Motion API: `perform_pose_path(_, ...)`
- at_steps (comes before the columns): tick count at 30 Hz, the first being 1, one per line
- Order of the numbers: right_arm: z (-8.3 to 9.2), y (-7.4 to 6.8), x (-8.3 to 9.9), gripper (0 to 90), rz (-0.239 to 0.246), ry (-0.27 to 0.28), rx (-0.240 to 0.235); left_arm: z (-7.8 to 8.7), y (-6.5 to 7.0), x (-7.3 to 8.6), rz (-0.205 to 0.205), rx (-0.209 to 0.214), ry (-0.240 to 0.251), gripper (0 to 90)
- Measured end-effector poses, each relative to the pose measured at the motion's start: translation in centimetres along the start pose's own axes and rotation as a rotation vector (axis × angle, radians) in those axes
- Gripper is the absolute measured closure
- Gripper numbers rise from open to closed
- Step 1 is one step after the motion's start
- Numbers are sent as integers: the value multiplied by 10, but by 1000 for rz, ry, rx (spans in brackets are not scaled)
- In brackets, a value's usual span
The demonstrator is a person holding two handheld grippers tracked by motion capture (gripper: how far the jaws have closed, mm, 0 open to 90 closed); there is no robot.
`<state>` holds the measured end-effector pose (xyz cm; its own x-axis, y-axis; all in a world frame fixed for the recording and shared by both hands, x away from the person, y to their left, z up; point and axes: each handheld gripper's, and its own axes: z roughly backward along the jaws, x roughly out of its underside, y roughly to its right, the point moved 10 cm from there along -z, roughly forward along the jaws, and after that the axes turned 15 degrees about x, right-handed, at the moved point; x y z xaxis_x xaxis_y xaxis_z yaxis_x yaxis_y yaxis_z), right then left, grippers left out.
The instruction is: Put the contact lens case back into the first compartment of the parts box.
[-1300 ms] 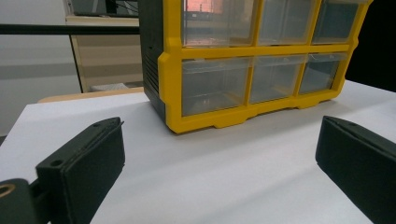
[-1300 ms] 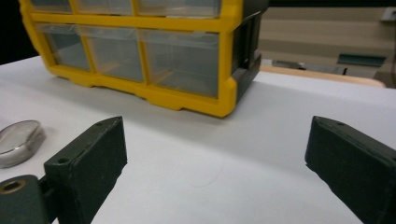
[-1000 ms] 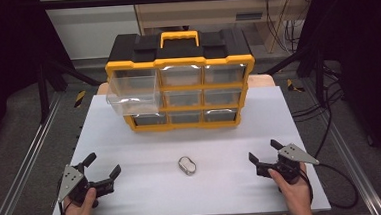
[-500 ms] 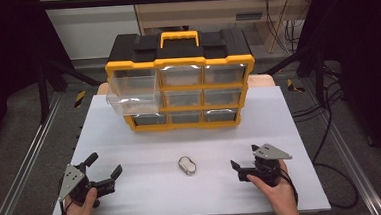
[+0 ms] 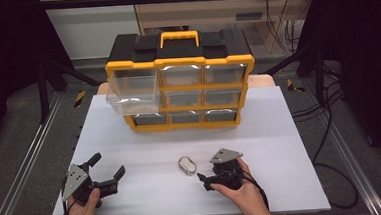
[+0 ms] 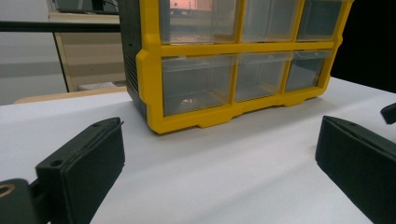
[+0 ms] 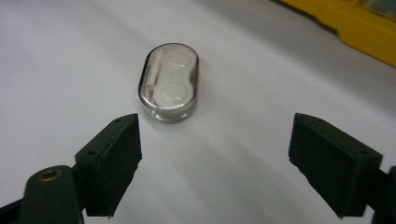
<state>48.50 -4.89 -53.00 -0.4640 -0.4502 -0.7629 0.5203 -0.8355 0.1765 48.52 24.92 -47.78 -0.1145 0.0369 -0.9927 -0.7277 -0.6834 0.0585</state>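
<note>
We find the right gripper (image 5: pixel 206 179) low over the white table (image 5: pixel 290 131), near its front edge, with its jaws apart and nothing between them; the jaws have just been narrowing. Just ahead of the tips lies a small clear oval case (image 5: pixel 186 166), flat on the table and apart from both pads.

The right gripper view resolves what the high view cannot: the case (image 7: pixel 169 83) has a transparent lid over two round white wells and a thin white stick beside them. It sits ahead of the left-hand pad (image 7: pixel 114 158) in that frame, off the midline between the two pads. A yellow edge crosses that frame's upper right corner.

We see the left gripper (image 5: pixel 105 173) at the table's front left corner, well apart from the case, jaws wide with nothing between them.

At the back of the table stands the yellow and black organiser (image 5: pixel 179 78). The high view shows its top-left drawer (image 5: pixel 132 93) pulled out and a yellow carry handle (image 5: pixel 179 38) on top. The left gripper view shows the organiser's (image 6: pixel 154 93) lower clear drawers from table level, all pushed in.
</note>
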Motion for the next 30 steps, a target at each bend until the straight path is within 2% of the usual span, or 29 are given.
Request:
perform_pose_path(4,-10,-18,-3,222,29,-33,-31,0,0,-1,2,2,5,11)
perform_pose_path(6,-15,-25,-6,244,28,-37,-44,-1,0,0,4,1,5,11)
perform_pose_path(9,-20,-31,-11,290,-2,-42,-53,-1,1,0,2,4,1,11)
perform_pose_path(12,-24,-37,-16,328,-4,-41,-63,-4,2,0,1,6,-2,12)
perform_pose_path(15,-28,-39,-18,360,-2,-42,-60,-6,3,1,1,11,-9,12)
perform_pose_path(24,-46,-41,-21,469,15,-79,0,-9,6,1,-4,22,-10,12)
perform_pose_path(30,-44,-40,-21,490,15,-71,-8,-6,1,1,8,15,-1,13)
